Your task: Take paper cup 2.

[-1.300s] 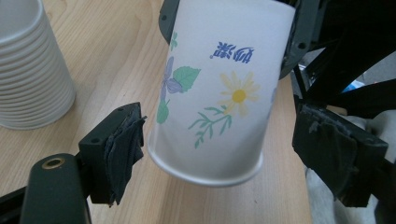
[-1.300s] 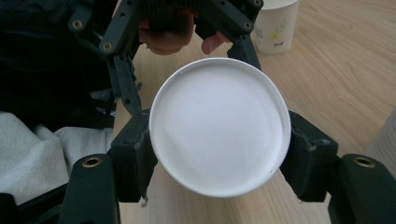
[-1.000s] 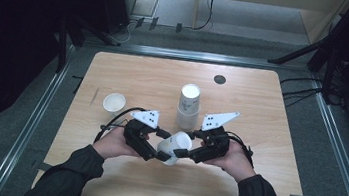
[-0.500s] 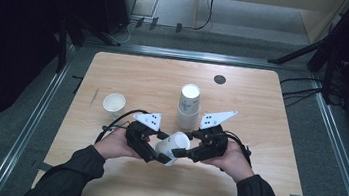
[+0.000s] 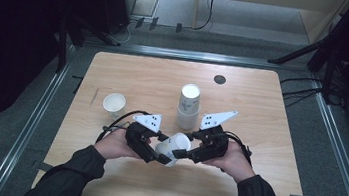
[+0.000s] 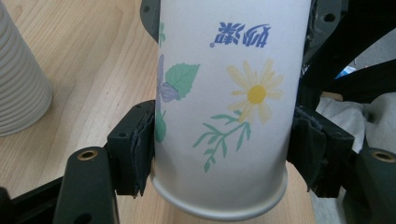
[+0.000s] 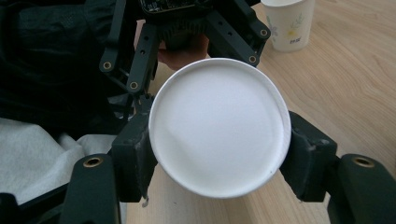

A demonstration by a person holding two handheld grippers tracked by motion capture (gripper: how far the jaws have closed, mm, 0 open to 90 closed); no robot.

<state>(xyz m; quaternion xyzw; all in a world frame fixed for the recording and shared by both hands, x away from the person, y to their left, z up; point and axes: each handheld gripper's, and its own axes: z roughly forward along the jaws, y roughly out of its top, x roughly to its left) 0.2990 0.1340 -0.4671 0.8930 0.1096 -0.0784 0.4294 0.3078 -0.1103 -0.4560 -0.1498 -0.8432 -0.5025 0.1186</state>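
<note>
Near the table's [image 5: 116, 65] front edge, left tongs [image 5: 159, 152] and right tongs [image 5: 180, 152] both clamp one flowered paper cup [image 5: 172, 148] held above the wood, the left having just closed in; light and thin-walled, it likely crushes unless gripped gently near its stiffer rim

The white paper cup [image 6: 224, 116] carries a yellow daisy, green leaves (plus blue lettering); the table [image 5: 262, 104] is pale wood.
</note>
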